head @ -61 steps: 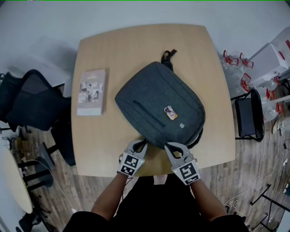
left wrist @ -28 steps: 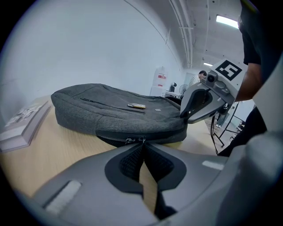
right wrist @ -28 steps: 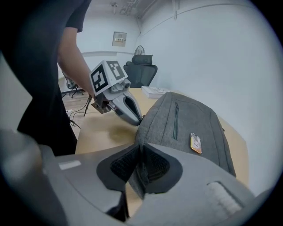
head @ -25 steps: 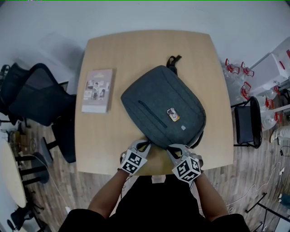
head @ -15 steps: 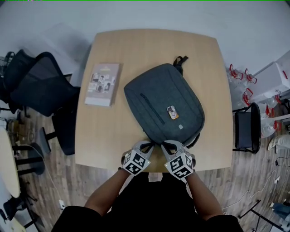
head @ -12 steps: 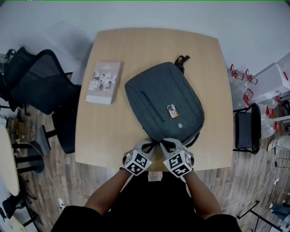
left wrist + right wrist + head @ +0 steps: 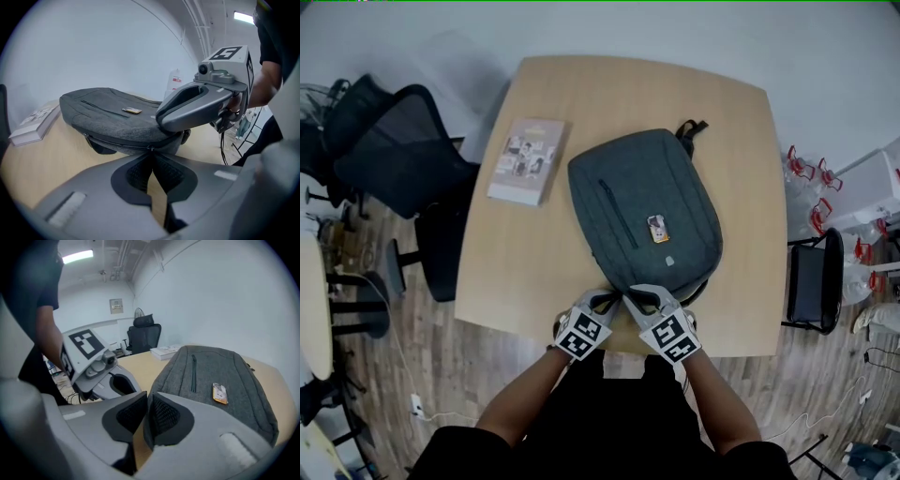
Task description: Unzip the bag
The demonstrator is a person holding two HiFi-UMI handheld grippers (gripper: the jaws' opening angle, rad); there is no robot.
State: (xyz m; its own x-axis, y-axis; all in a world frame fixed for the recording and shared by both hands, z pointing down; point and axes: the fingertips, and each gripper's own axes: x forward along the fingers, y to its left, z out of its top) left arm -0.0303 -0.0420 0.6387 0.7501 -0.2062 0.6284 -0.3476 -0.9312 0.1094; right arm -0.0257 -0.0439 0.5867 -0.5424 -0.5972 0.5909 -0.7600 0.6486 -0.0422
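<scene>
A grey backpack (image 7: 642,211) lies flat on the wooden table (image 7: 534,262), its near edge towards me. My left gripper (image 7: 602,300) sits at that edge. In the left gripper view its jaws are closed against the bag (image 7: 112,117), right under the zipper slider (image 7: 150,148). My right gripper (image 7: 628,296) is close beside it on the right, over the same edge. Its jaws have just been opening and stand a narrow slit apart. In the right gripper view I see only wood through the slit and nothing between the pads (image 7: 161,416).
A book (image 7: 528,160) lies on the table left of the bag. A black office chair (image 7: 394,150) stands off the table's left side and a black stool (image 7: 811,281) off its right. Water bottles (image 7: 811,183) stand by the right wall.
My right gripper has moved left along the bag's near edge until it is next to the left gripper. The left gripper has stayed at the edge.
</scene>
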